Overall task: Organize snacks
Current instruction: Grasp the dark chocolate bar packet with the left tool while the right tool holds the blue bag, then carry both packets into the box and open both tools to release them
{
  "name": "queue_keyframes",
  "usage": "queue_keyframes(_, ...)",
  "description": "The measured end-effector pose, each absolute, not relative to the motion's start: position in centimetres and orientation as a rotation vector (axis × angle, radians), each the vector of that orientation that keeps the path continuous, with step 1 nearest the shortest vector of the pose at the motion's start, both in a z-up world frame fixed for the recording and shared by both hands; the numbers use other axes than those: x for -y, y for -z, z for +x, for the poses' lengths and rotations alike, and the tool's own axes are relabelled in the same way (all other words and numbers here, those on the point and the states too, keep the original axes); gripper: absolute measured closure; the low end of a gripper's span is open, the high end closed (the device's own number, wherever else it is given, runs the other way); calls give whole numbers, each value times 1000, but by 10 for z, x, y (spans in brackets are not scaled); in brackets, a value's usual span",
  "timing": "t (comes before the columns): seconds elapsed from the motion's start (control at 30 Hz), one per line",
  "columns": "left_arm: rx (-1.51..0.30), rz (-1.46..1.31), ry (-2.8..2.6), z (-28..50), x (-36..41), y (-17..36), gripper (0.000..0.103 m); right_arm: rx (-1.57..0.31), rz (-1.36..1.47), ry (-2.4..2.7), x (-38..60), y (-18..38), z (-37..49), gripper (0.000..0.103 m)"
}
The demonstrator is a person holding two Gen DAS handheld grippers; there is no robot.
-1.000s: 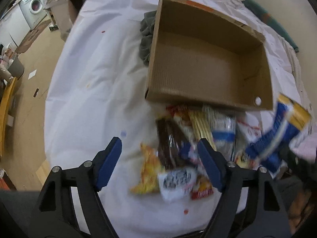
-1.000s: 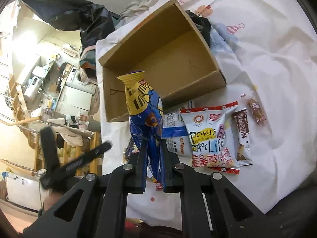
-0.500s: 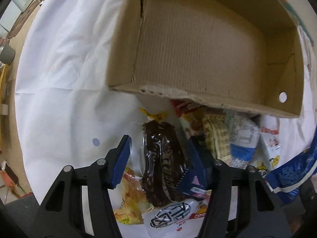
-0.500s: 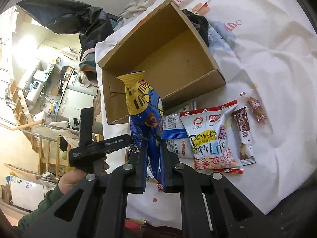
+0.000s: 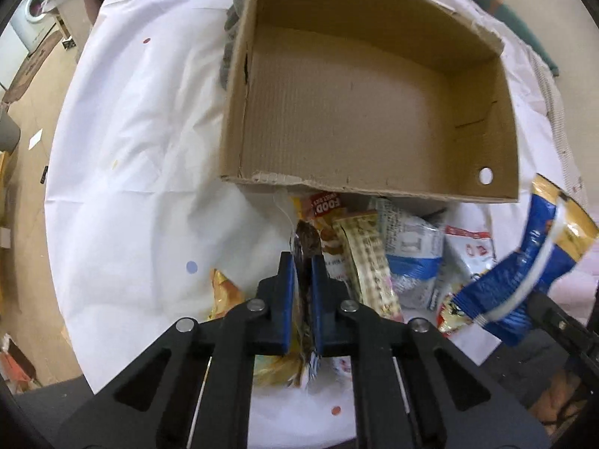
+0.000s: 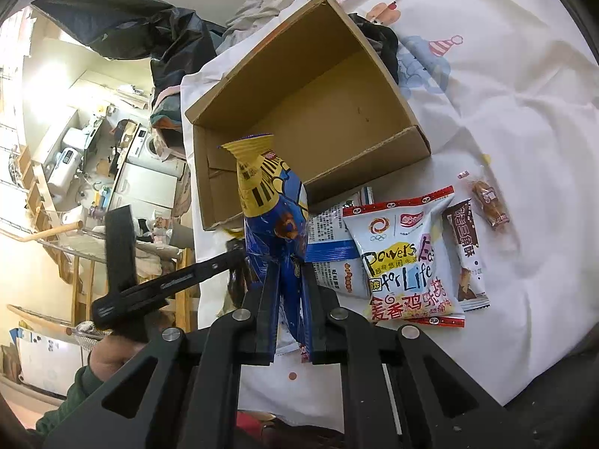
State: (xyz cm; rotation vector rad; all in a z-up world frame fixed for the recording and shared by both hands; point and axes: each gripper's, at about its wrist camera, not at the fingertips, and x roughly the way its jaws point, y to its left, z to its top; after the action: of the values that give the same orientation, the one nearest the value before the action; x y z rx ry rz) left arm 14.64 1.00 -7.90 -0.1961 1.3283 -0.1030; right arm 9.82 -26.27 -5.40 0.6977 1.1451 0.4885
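My left tool (image 5: 302, 262) is pinching the brown wrapper (image 5: 307, 241) thinly; it may be slipping; my right tool (image 6: 289, 273) is clamping the blue bag (image 6: 275, 220).

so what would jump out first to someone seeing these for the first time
The big open cardboard box in the middle of the white sheet, with nothing in it. Next, the blue and yellow snack bag standing up in the right tongs in front of the box. Then the heap of snack packets against the box's near wall, where the left tongs are shut on a dark brown packet.
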Motion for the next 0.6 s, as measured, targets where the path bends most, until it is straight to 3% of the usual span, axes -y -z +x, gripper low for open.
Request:
queue_keyframes(0.2, -1256, -231, 126, 120, -17, 56, 99, -1134, 690, -486, 261, 52, 96, 92)
queue_keyframes(0.6, -997, -191, 181, 83, -23, -45, 100, -1067, 743, -538, 267, 35, 97, 92)
